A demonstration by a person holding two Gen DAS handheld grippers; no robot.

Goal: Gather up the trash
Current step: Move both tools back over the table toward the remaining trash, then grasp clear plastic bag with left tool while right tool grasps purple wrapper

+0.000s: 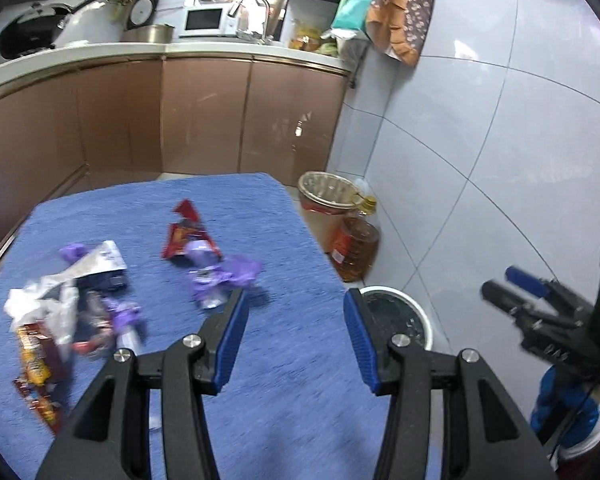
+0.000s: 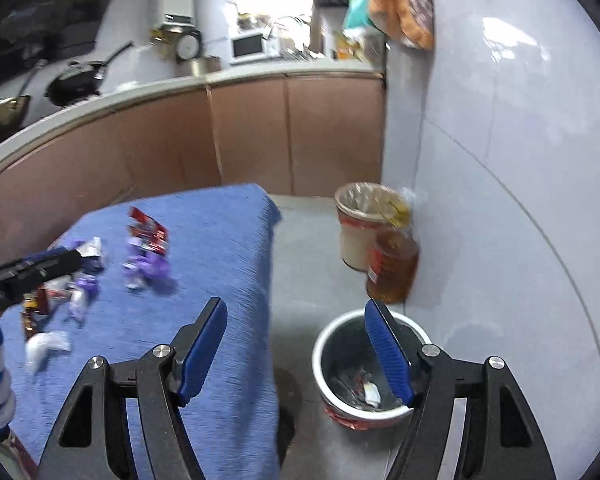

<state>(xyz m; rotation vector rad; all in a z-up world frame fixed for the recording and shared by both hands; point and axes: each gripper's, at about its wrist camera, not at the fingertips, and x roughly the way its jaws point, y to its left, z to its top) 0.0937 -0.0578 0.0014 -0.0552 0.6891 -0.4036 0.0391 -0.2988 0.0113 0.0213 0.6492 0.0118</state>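
At lower centre, both grippers, left gripper (image 1: 296, 332) & right gripper (image 2: 296, 344), w/ fingers wide, nothing held; 2 bins: white bin (image 2: 374, 412), tan bin (image 2: 356, 232).

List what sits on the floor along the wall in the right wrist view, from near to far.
White trash bin with wrappers inside, then the oil bottle, then the tan lined bucket farthest, by the cabinets.
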